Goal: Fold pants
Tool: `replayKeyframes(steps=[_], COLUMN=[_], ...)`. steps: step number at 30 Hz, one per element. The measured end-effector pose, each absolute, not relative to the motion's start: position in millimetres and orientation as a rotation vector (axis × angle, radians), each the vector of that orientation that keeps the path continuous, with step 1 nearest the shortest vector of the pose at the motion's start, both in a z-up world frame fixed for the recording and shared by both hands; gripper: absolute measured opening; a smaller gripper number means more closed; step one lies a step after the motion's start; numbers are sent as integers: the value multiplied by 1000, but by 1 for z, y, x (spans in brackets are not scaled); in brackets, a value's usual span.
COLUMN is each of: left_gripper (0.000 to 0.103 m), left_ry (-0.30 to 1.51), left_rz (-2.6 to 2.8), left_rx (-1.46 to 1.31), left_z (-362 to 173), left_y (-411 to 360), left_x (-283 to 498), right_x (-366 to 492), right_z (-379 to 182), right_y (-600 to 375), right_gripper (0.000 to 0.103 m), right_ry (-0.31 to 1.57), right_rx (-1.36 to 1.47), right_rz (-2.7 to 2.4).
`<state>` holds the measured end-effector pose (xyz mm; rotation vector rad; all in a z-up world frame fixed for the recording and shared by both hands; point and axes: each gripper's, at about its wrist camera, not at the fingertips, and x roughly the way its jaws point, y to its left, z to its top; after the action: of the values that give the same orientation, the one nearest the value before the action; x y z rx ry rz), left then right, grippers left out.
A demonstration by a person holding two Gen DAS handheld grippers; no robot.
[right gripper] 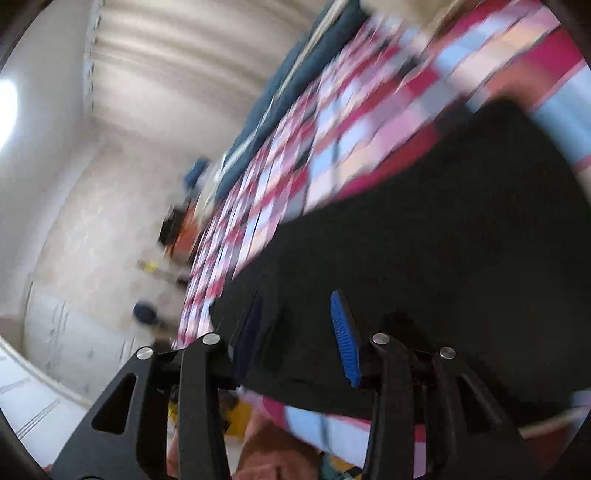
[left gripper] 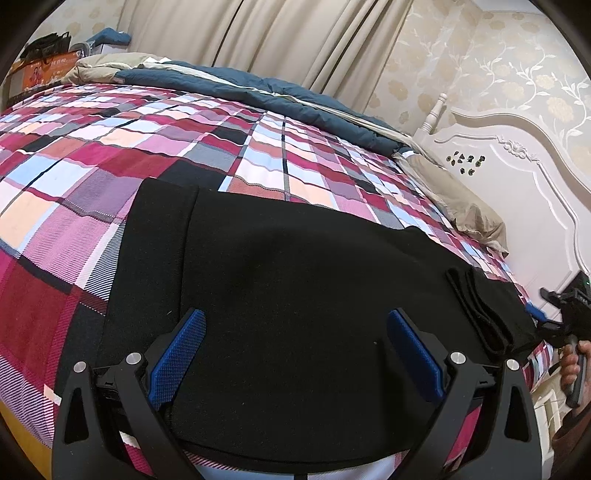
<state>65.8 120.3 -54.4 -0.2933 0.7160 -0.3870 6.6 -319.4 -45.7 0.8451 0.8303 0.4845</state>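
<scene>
The black pants [left gripper: 295, 273] lie flat across the plaid bedspread [left gripper: 110, 155], with layered folded edges at their right end [left gripper: 484, 310]. My left gripper [left gripper: 295, 328] is open, its blue fingers spread wide just above the pants near the bed's front edge, holding nothing. My right gripper [right gripper: 297, 314] is open over the pants [right gripper: 424, 258] in the blurred, tilted right wrist view. It also shows in the left wrist view [left gripper: 554, 317] at the far right, by the pants' folded end, held by a hand.
A blue and beige quilt [left gripper: 229, 83] lies along the bed's far side. A beige pillow [left gripper: 461, 206] rests by the white headboard [left gripper: 517, 177]. Curtains [left gripper: 258, 33] hang behind. Boxes and bags [left gripper: 48, 62] sit at the far left.
</scene>
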Motion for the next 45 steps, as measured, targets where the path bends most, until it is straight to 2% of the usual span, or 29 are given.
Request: replayKeyframes(steps=[6,15,20,27,33,37,45], left_gripper=[97,97,97,97,97,97,97], left_ry=[714,707,770,736,855,904,892], left_rz=[-391,-401,-397,-377,-427,-477,-615], left_rx=[-280,-233,-275,-558,-779,-820,-769], left_z=[-54,-55,-46,-20,-46,-61,-61], left_y=[120,116,122,189,251,250,201], left_x=[66,63,68,61,86,102,124], right_x=[28,26,29,31,32,32,33], right_z=[-66,-62,-61,-61,-58,-56,-56], right_y=[-255,-233,-226,-224,-216,-212,-210], right_gripper=[39,39,41,51,64,68,76], right_ry=[914,941,946,933,917,913,910], right_rx=[785,716,695,693,659,643,629], right_rz=[581,575,565,589,595,590,587])
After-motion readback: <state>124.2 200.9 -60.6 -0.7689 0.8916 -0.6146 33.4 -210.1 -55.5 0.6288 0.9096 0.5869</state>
